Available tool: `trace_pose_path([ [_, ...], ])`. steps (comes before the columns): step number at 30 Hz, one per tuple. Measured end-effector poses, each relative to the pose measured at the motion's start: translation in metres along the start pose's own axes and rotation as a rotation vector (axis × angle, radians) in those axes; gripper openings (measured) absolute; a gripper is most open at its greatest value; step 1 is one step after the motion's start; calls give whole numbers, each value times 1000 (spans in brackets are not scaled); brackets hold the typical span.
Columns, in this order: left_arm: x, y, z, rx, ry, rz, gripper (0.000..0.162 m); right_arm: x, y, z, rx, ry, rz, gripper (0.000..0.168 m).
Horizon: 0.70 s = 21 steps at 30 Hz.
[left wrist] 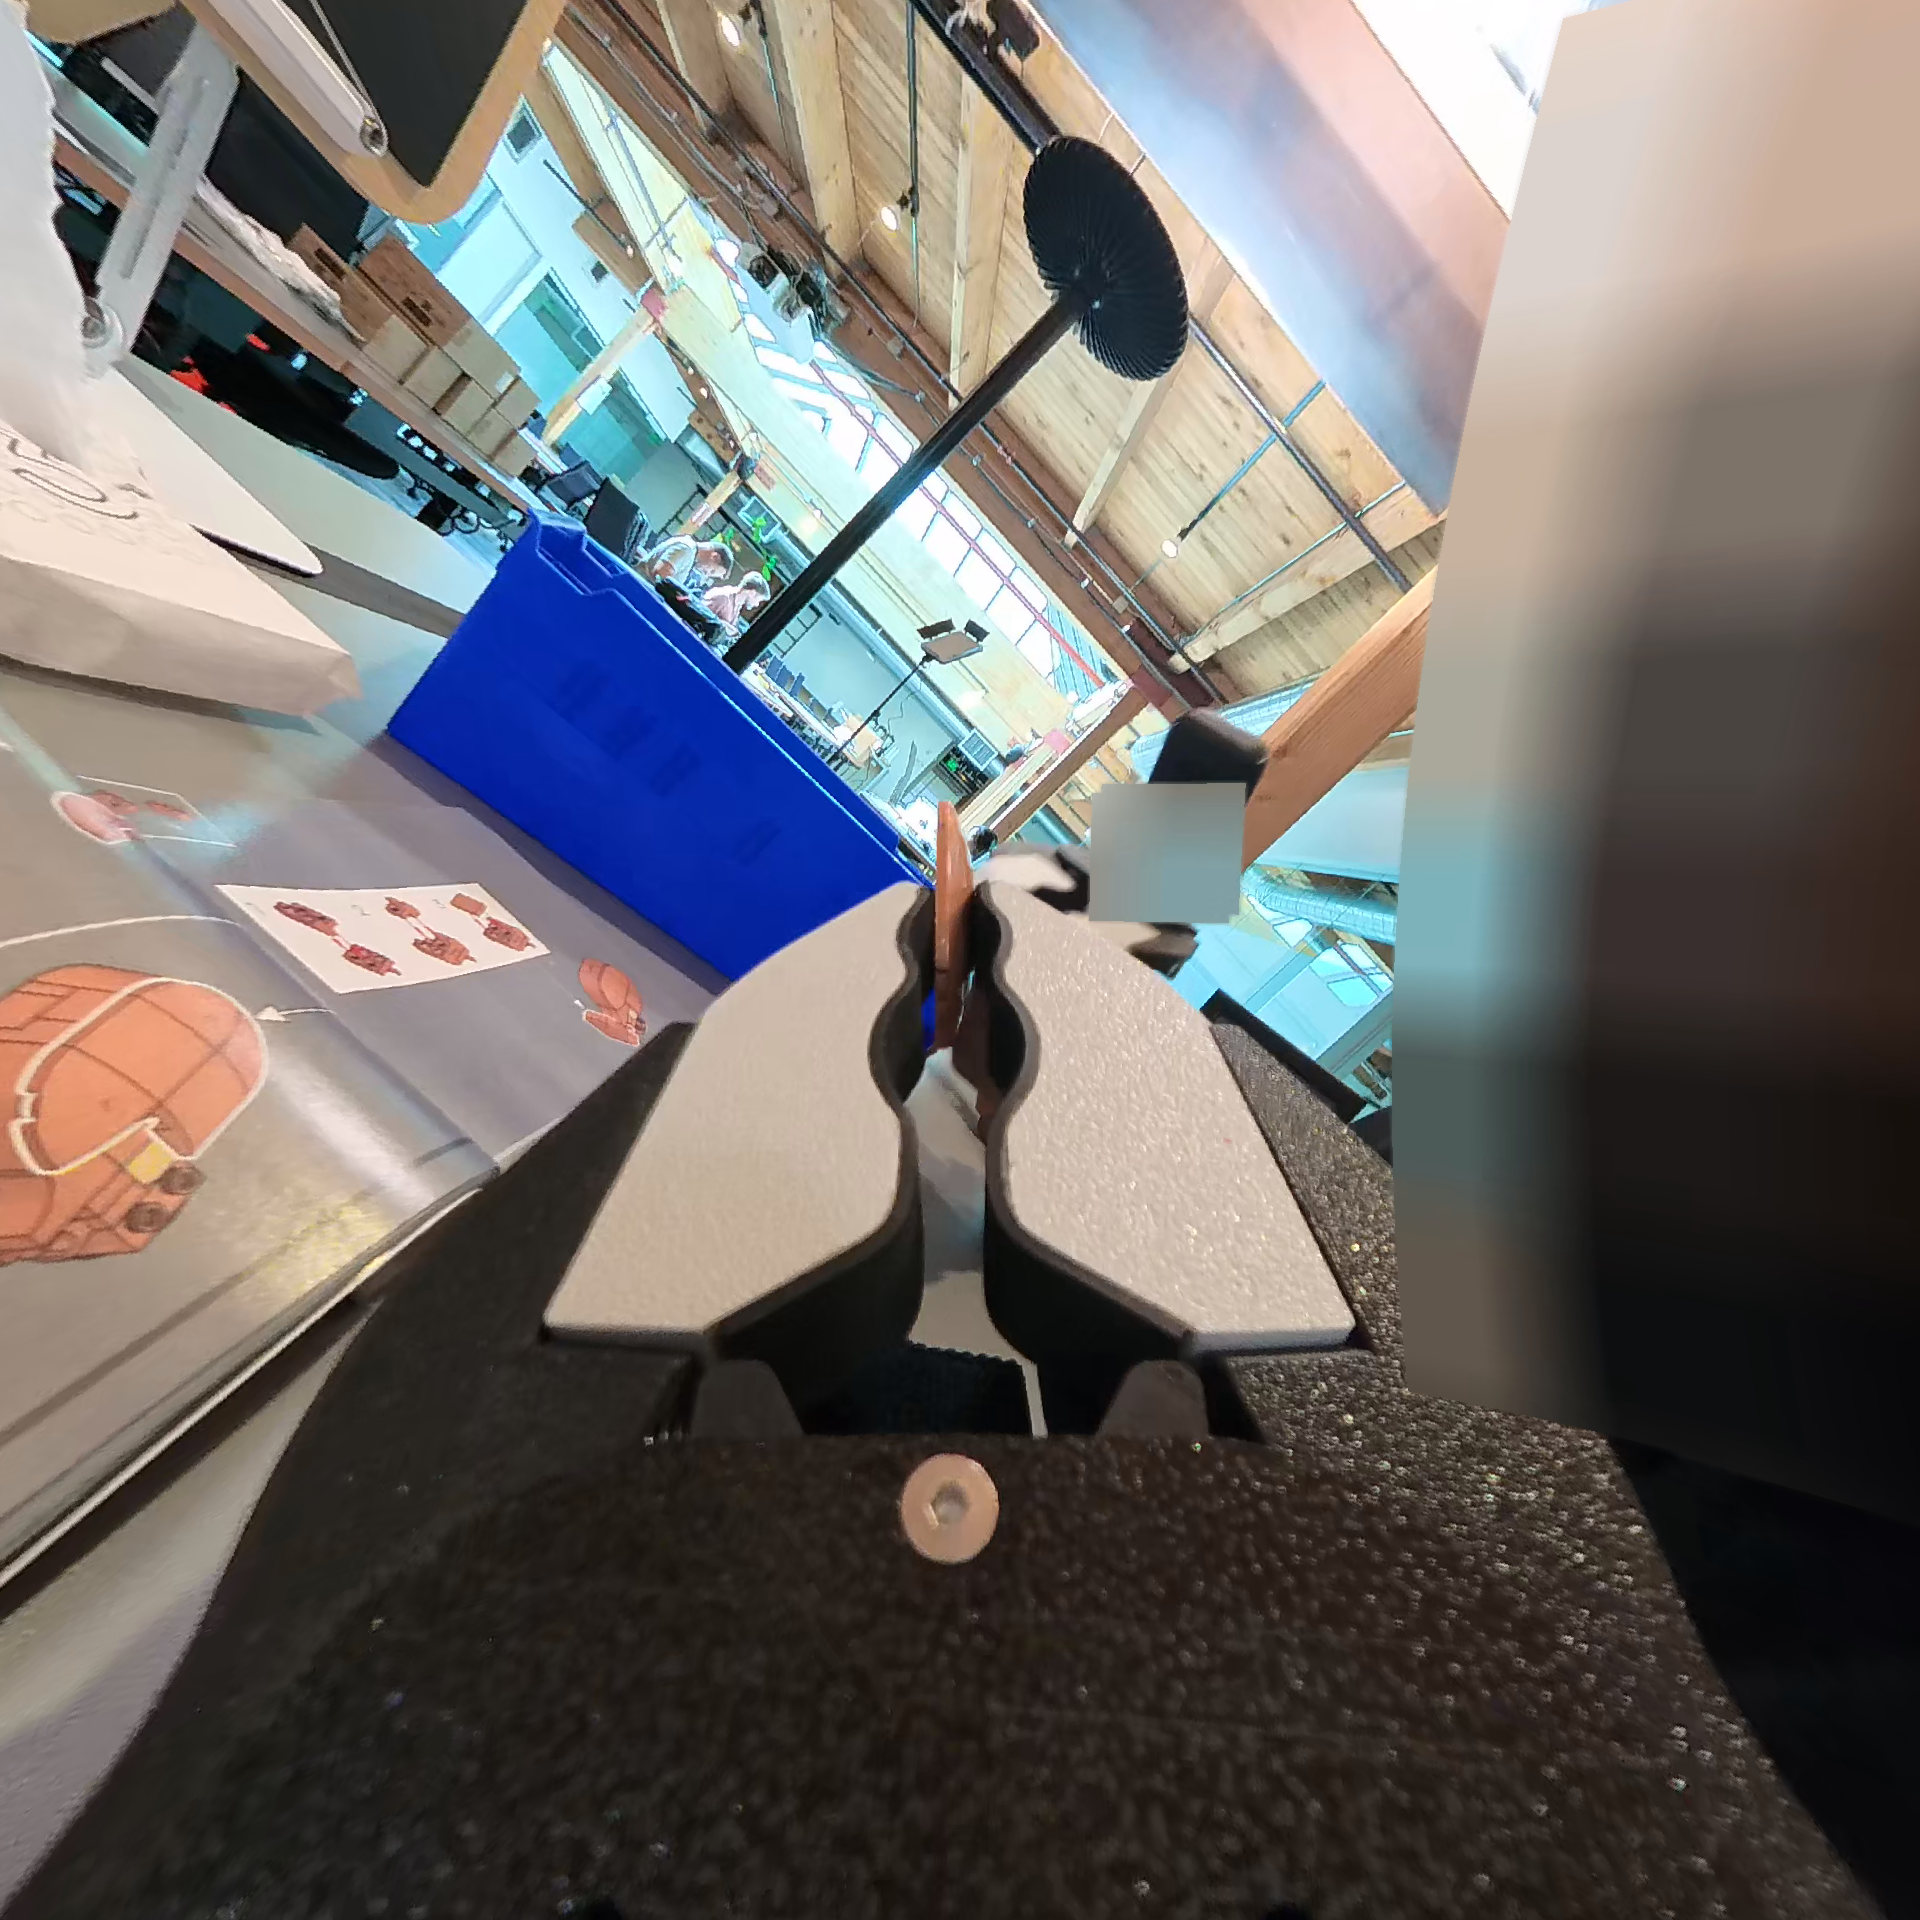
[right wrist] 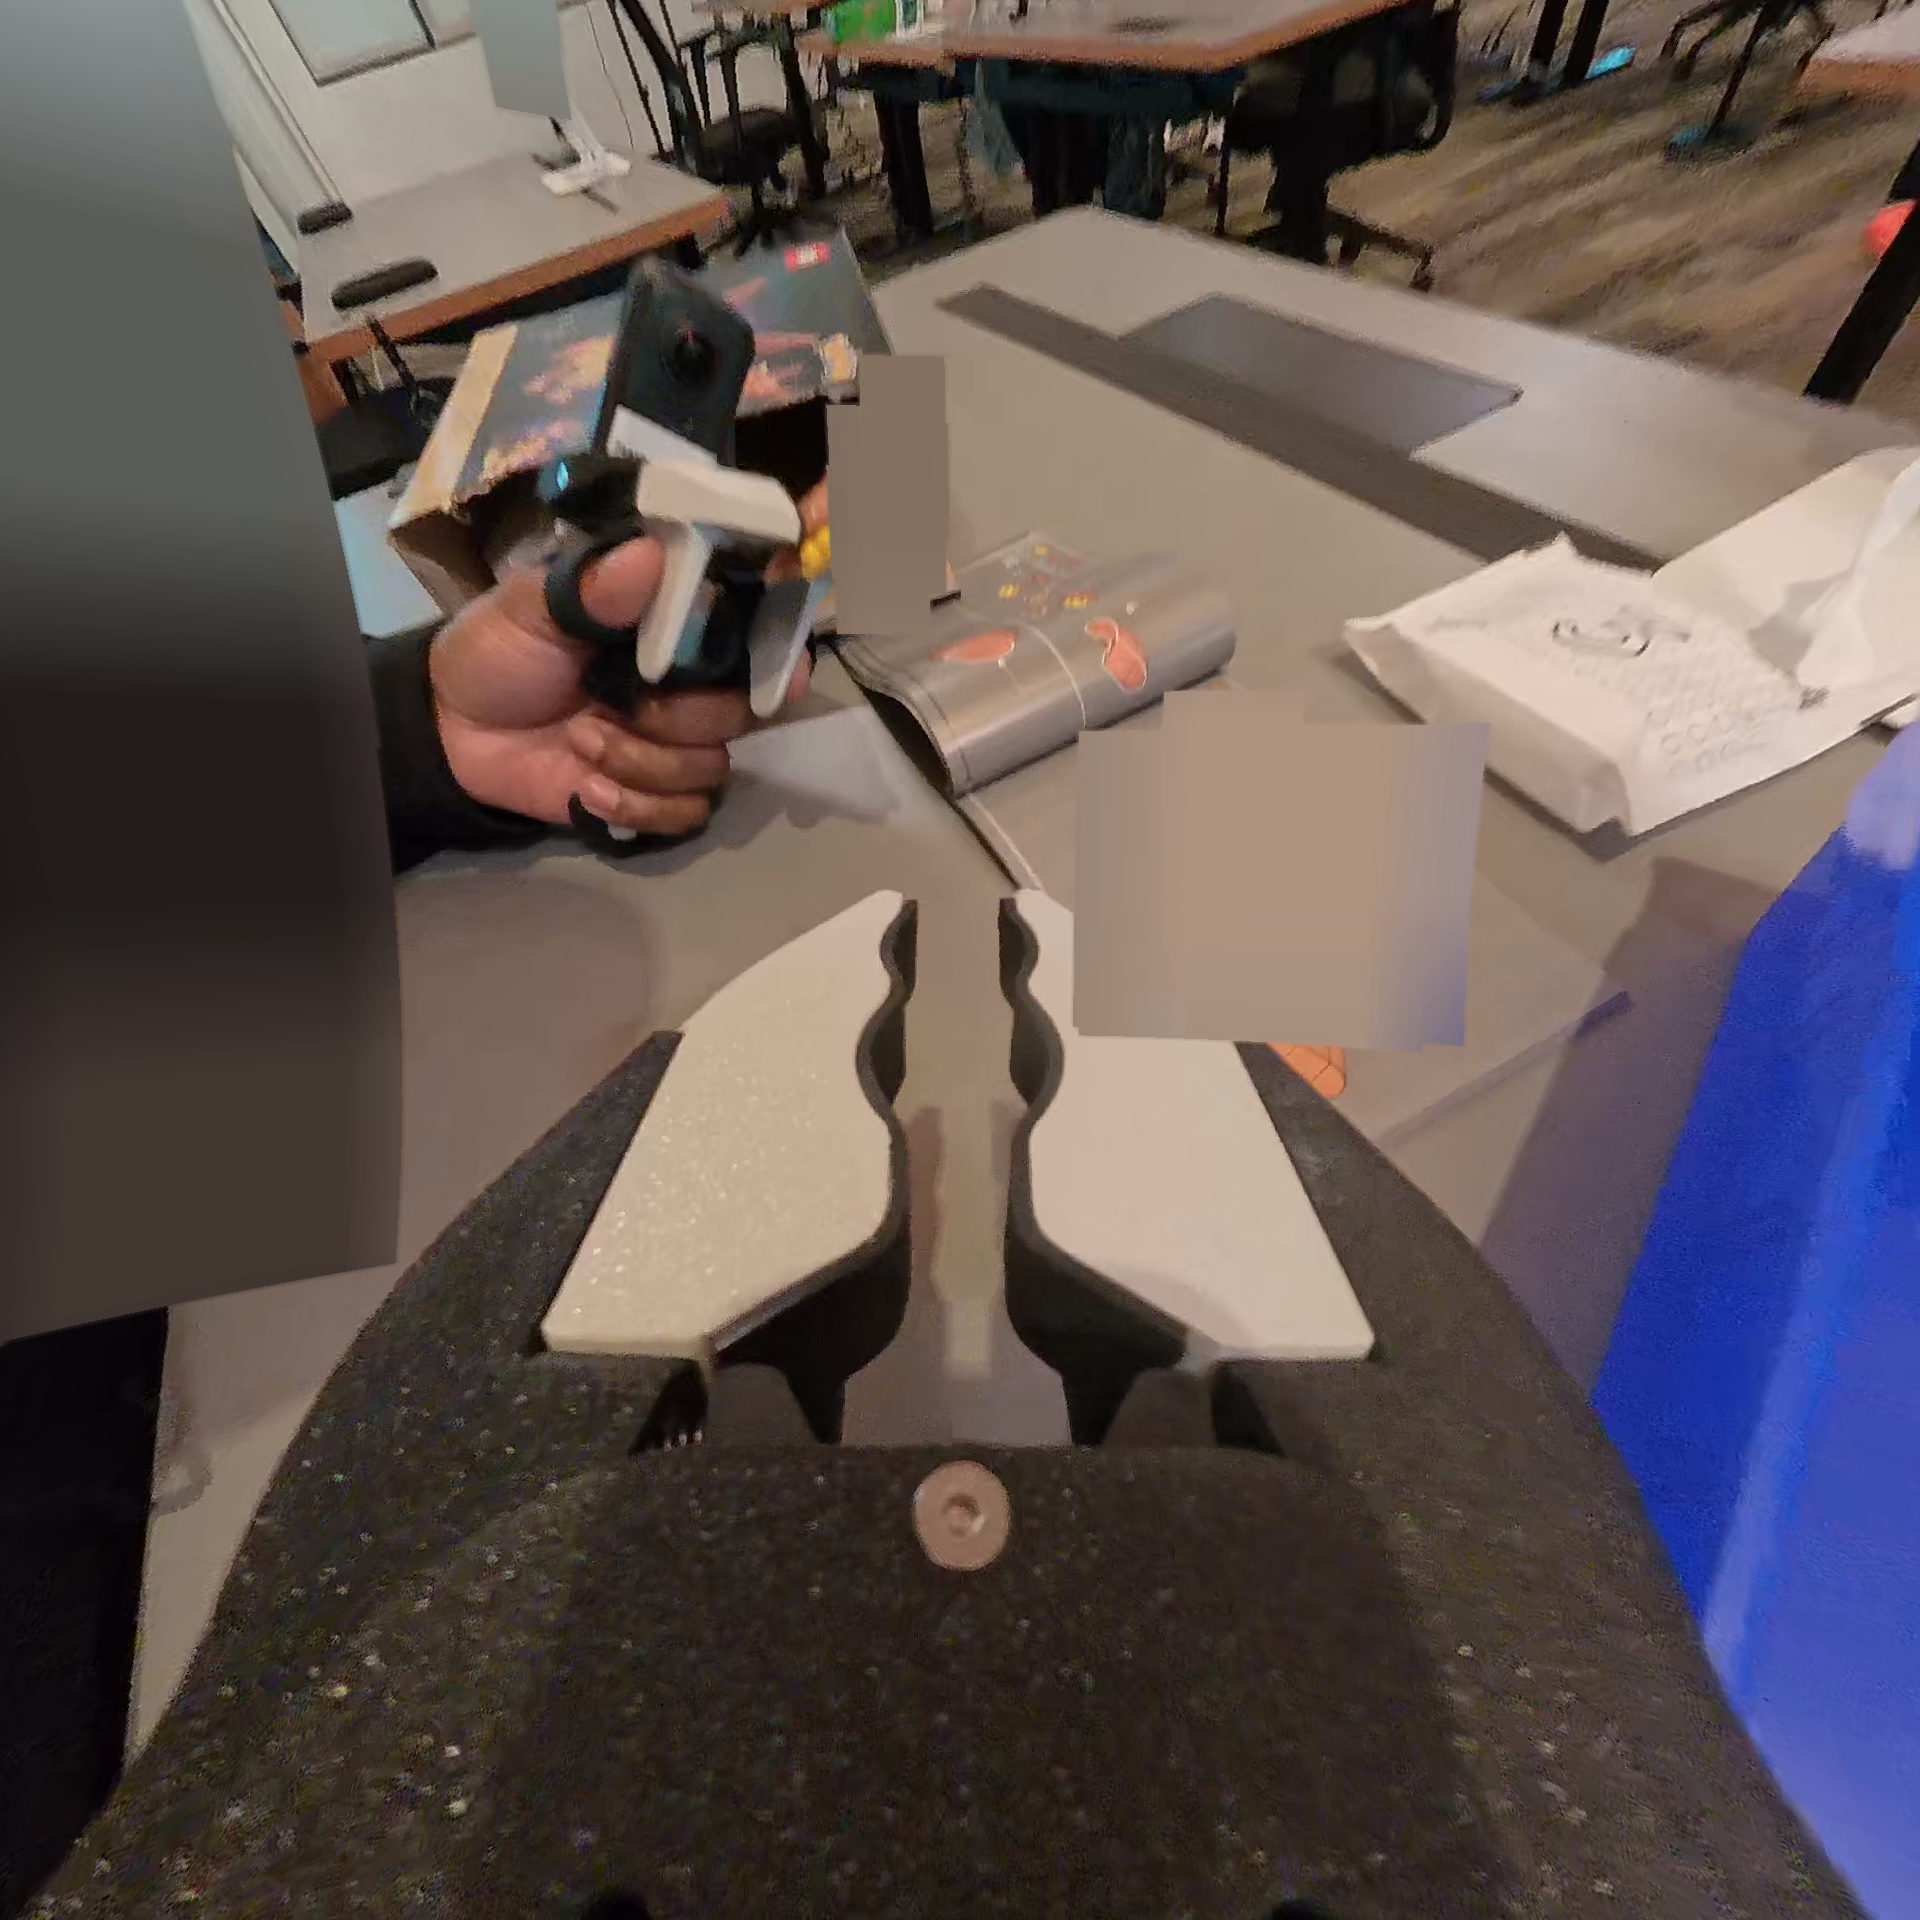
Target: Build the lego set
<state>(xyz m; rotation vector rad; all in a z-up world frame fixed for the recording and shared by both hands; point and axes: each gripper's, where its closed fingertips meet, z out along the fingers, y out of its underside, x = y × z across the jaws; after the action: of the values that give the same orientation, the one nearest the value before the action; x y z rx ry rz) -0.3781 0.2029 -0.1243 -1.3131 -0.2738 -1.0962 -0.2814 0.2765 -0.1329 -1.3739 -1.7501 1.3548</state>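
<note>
One thin orange-brown lego piece (left wrist: pixel 952 935) stands edge-on, pinched at the tips of the left gripper (left wrist: pixel 954 940), raised above the instruction booklet (left wrist: pixel 260 1091). Right wrist view: right gripper (right wrist: pixel 958 914) narrowly parted, empty, pointing toward the left gripper.

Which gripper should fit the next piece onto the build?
Probably left: the left gripper is already shut on a thin brown piece. The right gripper is open and holds nothing.

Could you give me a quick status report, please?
Left tool shut on a thin brown piece. Right tool open, empty. Booklet open on table.
</note>
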Motion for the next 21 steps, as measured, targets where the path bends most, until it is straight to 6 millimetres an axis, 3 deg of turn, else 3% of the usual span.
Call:
trace_pose_path([
  [6,1,5,1,-27,-9,13,6,1,-45,-38,193,91,-48,11],
  [11,2,7,1,-39,-12,18,6,6,-47,-49,187,157,-101,11],
  [14,2,9,3,-51,-16,22,6,5,-37,-39,144,147,-87,11],
  [17,2,10,3,-55,-16,23,6,14,-13,-19,24,197,-95,15],
  [21,2,10,3,-59,-15,15,6,32,31,7,-179,283,-23,41],
])
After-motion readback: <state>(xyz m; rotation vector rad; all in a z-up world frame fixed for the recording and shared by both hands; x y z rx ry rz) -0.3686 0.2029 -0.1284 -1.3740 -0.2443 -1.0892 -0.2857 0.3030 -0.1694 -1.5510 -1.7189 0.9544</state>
